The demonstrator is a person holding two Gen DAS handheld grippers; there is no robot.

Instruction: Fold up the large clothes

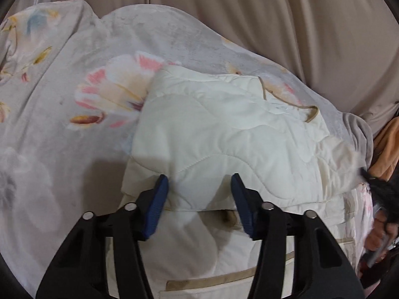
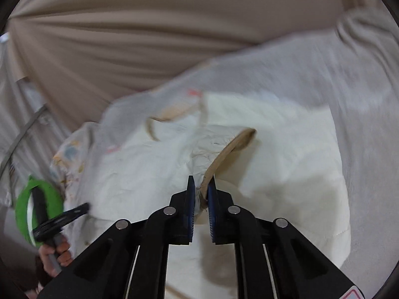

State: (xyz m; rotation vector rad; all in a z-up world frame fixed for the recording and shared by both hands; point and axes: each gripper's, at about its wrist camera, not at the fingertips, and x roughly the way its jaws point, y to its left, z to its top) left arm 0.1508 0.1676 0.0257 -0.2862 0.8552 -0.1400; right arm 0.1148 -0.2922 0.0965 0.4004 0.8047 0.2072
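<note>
A cream quilted jacket with tan trim lies partly folded on a floral blanket. My left gripper is open just above the jacket's folded edge, holding nothing. In the right wrist view my right gripper is shut on the jacket's tan-trimmed edge and lifts it above the rest of the jacket. The left gripper's handle with its green ring shows at the lower left of that view, held by a hand.
Beige curtains hang behind the bed. An orange cloth lies at the bed's right edge. The person's hand holding the right gripper's handle shows at the lower right. The blanket spreads around the jacket.
</note>
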